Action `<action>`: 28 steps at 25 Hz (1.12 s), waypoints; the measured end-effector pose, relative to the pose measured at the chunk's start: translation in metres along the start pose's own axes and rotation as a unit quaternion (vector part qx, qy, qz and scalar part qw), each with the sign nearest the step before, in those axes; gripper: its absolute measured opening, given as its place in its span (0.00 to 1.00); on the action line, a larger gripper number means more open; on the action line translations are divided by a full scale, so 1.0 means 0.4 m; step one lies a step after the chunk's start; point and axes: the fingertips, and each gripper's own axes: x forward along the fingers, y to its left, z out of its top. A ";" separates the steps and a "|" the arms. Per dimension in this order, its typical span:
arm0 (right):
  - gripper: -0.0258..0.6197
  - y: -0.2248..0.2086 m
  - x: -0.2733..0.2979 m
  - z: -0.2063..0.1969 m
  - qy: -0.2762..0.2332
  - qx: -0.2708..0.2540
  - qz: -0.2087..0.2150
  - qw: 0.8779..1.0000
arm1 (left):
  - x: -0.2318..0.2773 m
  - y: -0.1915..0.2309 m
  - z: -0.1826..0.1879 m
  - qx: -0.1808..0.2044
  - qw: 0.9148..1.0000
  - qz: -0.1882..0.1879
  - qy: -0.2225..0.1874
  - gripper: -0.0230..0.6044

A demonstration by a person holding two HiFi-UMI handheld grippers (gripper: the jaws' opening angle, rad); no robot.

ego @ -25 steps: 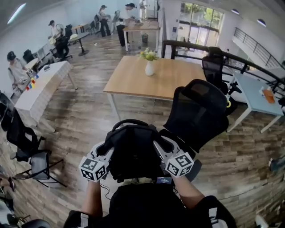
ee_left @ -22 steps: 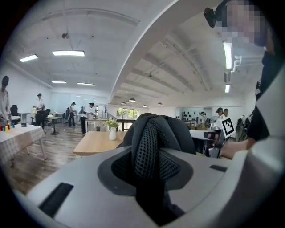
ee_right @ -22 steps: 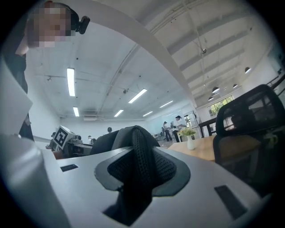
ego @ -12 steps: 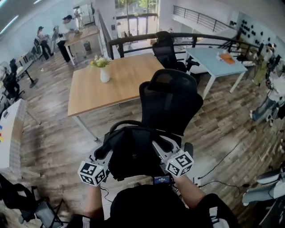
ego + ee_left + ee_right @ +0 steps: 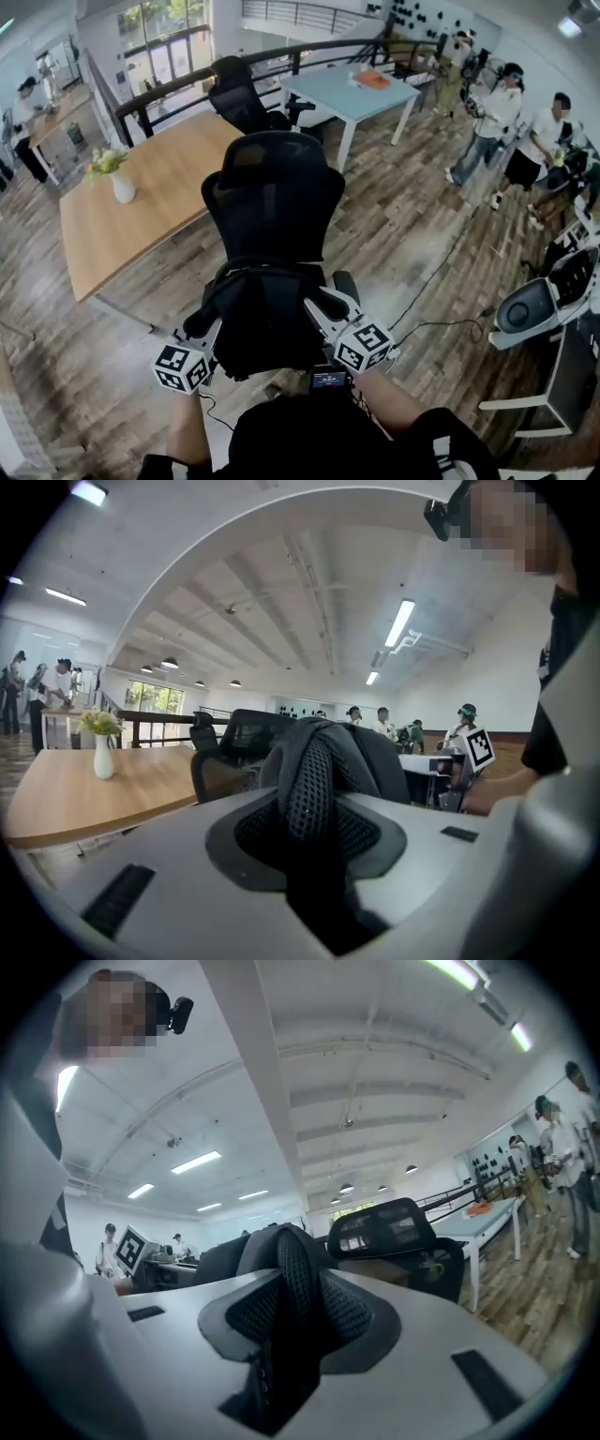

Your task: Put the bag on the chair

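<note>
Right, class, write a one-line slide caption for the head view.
The left gripper and right gripper hold the black bag between them, facing the office chair.

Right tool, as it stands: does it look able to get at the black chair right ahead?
Probably yes. The right tool, shut on a strap of the bag, faces the chair directly, with nothing visible between them. The seat is hidden behind the bag.

Head view, steeply down from above onto the near bag point(image 5: 265, 319) and the chair point(image 5: 272, 202) beyond; left and right gripper views, roughly level, close along own jaws, all sharing bag and chair.
</note>
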 end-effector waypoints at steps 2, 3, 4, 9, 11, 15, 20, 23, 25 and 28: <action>0.23 -0.024 -0.016 -0.008 0.000 -0.003 -0.030 1.000 | 0.046 -0.001 -0.012 -0.005 1.000 -0.030 0.004 0.22; 0.23 -0.037 -0.021 -0.013 0.001 -0.004 -0.042 0.999 | 0.068 -0.002 -0.019 -0.008 0.999 -0.042 0.006 0.22; 0.23 -0.050 -0.026 -0.019 0.002 -0.004 -0.052 0.999 | 0.088 -0.003 -0.025 -0.010 0.999 -0.051 0.008 0.22; 0.23 -0.098 -0.046 -0.066 0.008 0.008 -0.091 0.996 | 0.161 -0.009 -0.070 -0.013 0.996 -0.088 0.026 0.22; 0.23 -0.109 -0.048 -0.087 0.009 0.011 -0.101 0.995 | 0.177 -0.008 -0.089 -0.014 0.995 -0.098 0.033 0.22; 0.23 -0.126 -0.029 -0.151 0.015 0.024 -0.108 0.994 | 0.200 0.017 -0.143 -0.019 0.993 -0.104 0.050 0.22; 0.23 -0.183 0.012 -0.230 0.016 0.036 -0.115 0.993 | 0.271 0.054 -0.210 -0.019 0.993 -0.103 0.058 0.22; 0.23 -0.214 0.042 -0.285 0.025 0.043 -0.114 0.992 | 0.303 0.078 -0.259 -0.019 0.993 -0.093 0.064 0.22; 0.23 -0.236 0.060 -0.324 0.033 0.050 -0.115 0.992 | 0.324 0.091 -0.294 -0.020 0.994 -0.087 0.068 0.22; 0.23 -0.270 0.075 -0.385 0.047 0.060 -0.121 0.990 | 0.356 0.099 -0.349 -0.025 0.993 -0.089 0.080 0.21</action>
